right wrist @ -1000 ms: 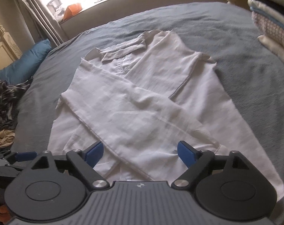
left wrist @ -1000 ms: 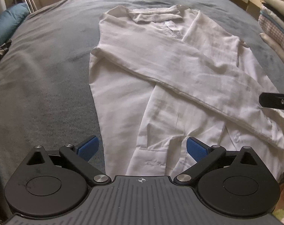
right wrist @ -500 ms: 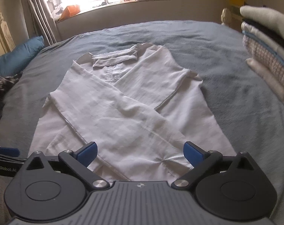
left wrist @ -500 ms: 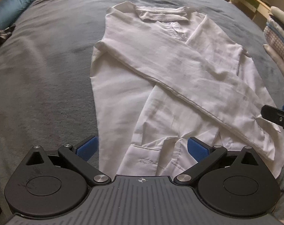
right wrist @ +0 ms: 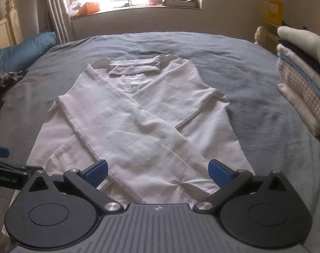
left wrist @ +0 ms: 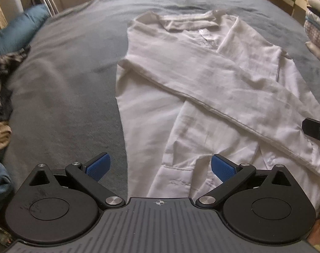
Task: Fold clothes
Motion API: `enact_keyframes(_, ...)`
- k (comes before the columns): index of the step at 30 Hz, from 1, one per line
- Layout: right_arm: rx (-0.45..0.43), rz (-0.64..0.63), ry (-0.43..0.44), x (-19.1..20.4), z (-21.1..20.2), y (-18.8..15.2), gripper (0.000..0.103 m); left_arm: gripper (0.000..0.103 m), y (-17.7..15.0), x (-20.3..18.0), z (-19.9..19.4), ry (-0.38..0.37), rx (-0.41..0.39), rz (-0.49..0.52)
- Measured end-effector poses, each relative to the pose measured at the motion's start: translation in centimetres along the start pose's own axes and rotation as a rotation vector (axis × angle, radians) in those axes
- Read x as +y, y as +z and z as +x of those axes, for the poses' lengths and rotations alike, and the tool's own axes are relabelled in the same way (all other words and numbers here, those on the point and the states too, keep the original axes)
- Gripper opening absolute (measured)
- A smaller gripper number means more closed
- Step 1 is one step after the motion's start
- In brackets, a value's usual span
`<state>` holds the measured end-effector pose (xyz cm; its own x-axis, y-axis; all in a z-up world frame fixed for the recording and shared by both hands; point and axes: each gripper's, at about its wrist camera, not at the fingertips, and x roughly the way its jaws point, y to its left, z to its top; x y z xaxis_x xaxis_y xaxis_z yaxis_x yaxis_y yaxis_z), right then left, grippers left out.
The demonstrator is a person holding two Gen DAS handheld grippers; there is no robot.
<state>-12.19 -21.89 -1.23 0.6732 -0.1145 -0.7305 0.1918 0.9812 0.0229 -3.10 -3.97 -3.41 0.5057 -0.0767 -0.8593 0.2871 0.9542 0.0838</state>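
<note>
The white long-sleeved cotton shirt [right wrist: 138,126] is lying flat, collar toward the window, in the middle of the grey-blue blanket-covered bed [right wrist: 255,67]. Both sleeves are lying crossed over its front, so the sleeve stage looks done & the lengthwise fold is prob. next.

The left gripper [left wrist: 159,166] is hovering over the hem w/ jaws spread wide, nothing between the pads but cloth lying below. The right gripper [right wrist: 157,169] is standing fully open over the upper sleeve's cuff [right wrist: 193,185], not pinching it.

Next move, I'd judge: each gripper is going to need a bottom corner, pinching hem plus sleeve end together, then carrying them up toward the collar [right wrist: 136,67].

Room-wise: bare blanket is lying open to the left & beyond the collar. The stack of folded clothes [right wrist: 303,80] is sitting near the shirt's right side, and a dark rumpled pile of clothes [left wrist: 1,80] is crowding the left edge.
</note>
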Motion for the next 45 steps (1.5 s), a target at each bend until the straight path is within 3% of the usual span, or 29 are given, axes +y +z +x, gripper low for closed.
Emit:
enact_keyframes(7, -0.015, -0.012, 0.002, 0.1, -0.3, -0.1, 0.103, 0.102, 0.0, -0.5, -0.6, 0.036, -0.042, 0.032)
enact_keyframes(17, 0.003, -0.010, 0.066, -0.1, -0.3, -0.1, 0.103, 0.102, -0.1, 0.3, -0.8, 0.008, -0.057, -0.044)
enact_keyframes(24, 0.030, -0.011, 0.087, 0.1, -0.2, -0.1, 0.103, 0.103, 0.0, 0.2, -1.0, 0.003, -0.073, -0.023)
enact_keyframes(32, 0.038, -0.003, 0.075, -0.2, -0.2, 0.2, 0.103, 0.103, -0.2, -0.7, -0.6, 0.033, -0.032, 0.032)
enact_keyframes(45, 0.076, 0.024, 0.080, -0.7, 0.2, -0.1, 0.103, 0.103, -0.4, -0.2, 0.0, 0.024, 0.018, -0.008)
